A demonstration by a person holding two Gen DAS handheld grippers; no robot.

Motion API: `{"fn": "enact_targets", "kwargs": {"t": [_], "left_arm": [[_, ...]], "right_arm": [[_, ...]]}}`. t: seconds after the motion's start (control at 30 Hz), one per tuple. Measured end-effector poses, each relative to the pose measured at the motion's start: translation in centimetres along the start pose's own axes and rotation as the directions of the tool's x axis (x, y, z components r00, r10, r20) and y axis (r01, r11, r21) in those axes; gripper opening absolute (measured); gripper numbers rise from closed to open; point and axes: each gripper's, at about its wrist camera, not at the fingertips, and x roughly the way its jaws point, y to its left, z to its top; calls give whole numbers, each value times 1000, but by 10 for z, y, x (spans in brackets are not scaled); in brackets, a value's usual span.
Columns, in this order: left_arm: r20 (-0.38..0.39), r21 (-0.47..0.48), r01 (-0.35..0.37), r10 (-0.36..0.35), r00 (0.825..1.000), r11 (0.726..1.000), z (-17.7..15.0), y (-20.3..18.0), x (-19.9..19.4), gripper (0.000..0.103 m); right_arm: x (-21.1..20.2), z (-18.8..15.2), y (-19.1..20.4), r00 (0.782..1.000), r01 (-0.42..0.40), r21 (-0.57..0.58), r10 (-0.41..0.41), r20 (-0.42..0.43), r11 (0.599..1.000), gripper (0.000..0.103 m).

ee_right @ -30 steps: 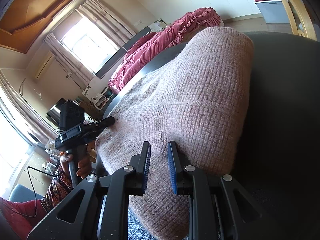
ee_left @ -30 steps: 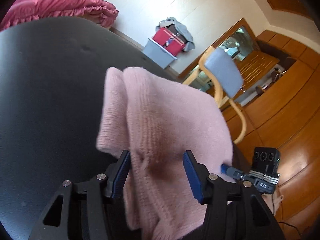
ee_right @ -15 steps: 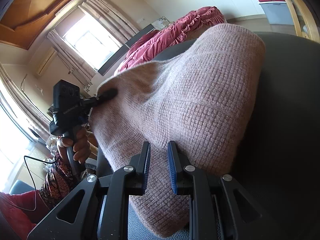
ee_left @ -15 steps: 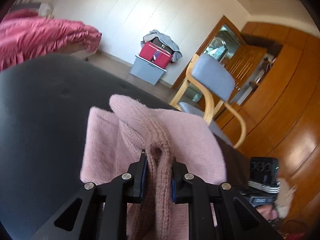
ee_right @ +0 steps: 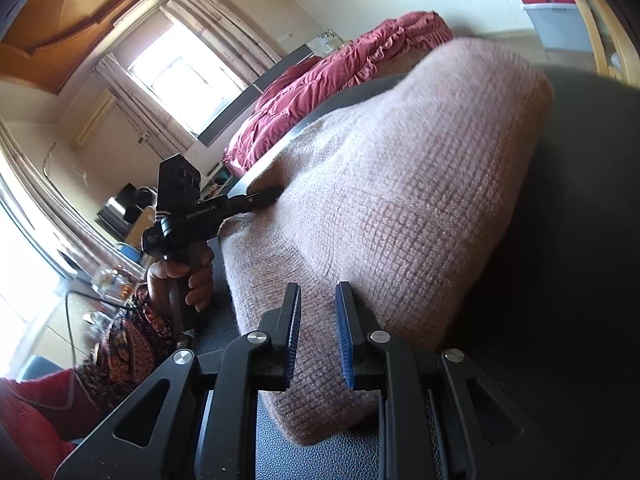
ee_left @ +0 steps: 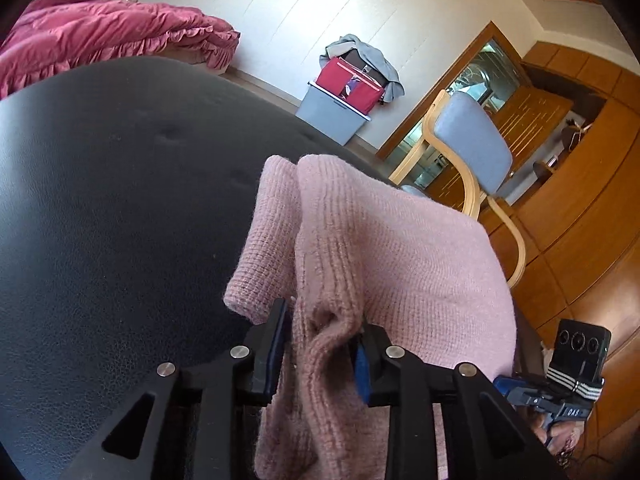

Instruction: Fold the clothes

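One pink knitted sweater (ee_left: 392, 264), folded into a thick bundle, lies on the black leather-like surface (ee_left: 112, 216) by its near edge, toward the right-hand near corner in the left wrist view. Two grippers in view. Left gripper (ee_left: 320, 344): jaws opening, a bunched fold of the knit between them, pads (ee_left: 362, 364) close against it but seemingly not pressing. Half a second ago the same fold was pinched tight and lifted into a ridge; it has now slumped back onto the bundle. Right gripper (ee_right: 318, 332): jaws narrowly apart over the sweater's near edge; cannot tell whether the pads grip the knit; gap unchanged over the last second. One hand (ee_right: 180, 280) holds the left gripper's handle. Background: one red quilt (ee_left: 100, 36), one grey-seated wooden chair (ee_left: 468, 148), one grey bin (ee_left: 332, 112).
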Motion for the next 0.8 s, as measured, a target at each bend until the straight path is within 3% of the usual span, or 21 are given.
{"fn": "enact_targets", "kwargs": {"t": [0.07,0.17,0.27,0.3,0.37,0.43,0.53,0.6,0.67,0.73,0.8], "left_arm": [[-5,-11,19,-19,1000,1000,-1,3,3,32],[-10,-64,75,-75,997,995,-5,13,0,34],[-6,-78,82,-82,997,994,-7,17,-1,34],[3,-62,54,-53,999,997,-8,14,-5,34],[47,-4,-30,30,998,1000,-10,-1,-17,33],[137,73,-99,88,987,992,-13,-21,-36,30],[251,187,-99,50,967,977,-13,-54,-57,31],[213,281,-155,96,972,947,-8,-70,-42,31],[170,382,-213,158,973,899,-3,-86,-24,31],[114,428,-278,254,960,860,6,-84,5,31],[61,435,-295,299,952,851,16,-70,24,31]], "right_arm": [[-2,2,20,999,35,-86,-33,25,996,19],[5,-6,56,992,127,-279,-125,25,952,19],[27,-11,56,967,226,-310,-252,-47,923,19],[30,-9,46,964,228,-265,-256,-74,937,17],[22,-3,24,982,168,-138,-179,-67,976,16],[16,0,9,992,109,-57,-112,-60,992,17],[9,0,0,998,49,-5,-50,-47,999,19],[-1,1,7,998,70,-25,-70,7,997,19],[-17,4,19,987,136,-87,-128,99,987,19],[-29,7,33,961,240,-147,-213,178,960,19],[-26,8,40,925,364,-201,-327,194,910,19]]}}
